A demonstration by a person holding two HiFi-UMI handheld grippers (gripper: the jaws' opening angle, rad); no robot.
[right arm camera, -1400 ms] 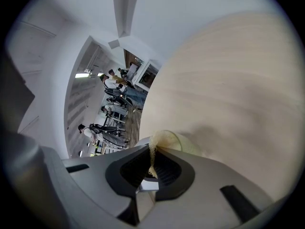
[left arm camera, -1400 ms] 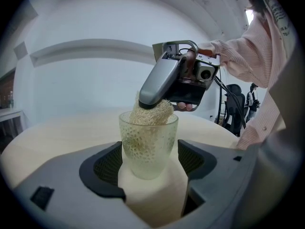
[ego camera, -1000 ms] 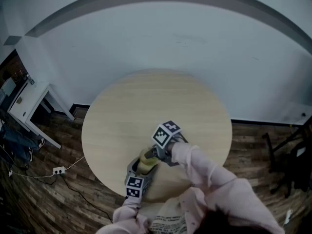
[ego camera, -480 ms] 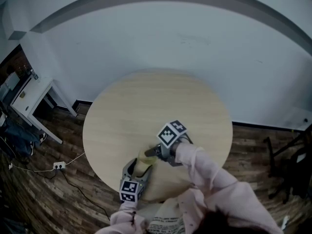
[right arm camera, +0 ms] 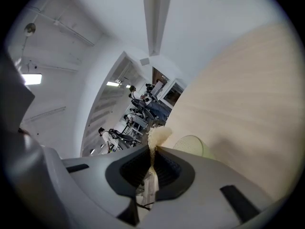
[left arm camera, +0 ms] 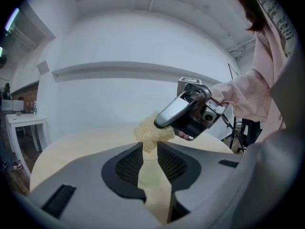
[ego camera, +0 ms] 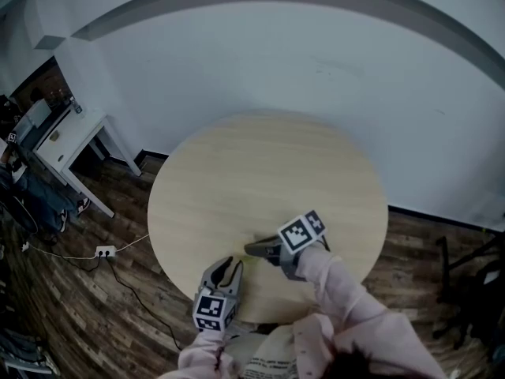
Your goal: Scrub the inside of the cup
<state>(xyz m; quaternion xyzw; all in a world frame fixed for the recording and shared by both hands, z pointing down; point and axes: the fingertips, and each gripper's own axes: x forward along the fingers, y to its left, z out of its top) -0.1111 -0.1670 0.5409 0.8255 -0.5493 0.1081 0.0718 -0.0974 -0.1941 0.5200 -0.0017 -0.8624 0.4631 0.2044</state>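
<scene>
Cup (right arm camera: 189, 145) lies on the table (ego camera: 268, 180)

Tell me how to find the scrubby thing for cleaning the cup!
Find the round wooden table and follow the pink sleeve reaching over its near edge. The sleeve ends in the right hand-held gripper, whose jaws pinch the scrubber at their tip. It is a fuzzy, pale-yellow tuft, unlike the smooth greenish cup close by.
</scene>
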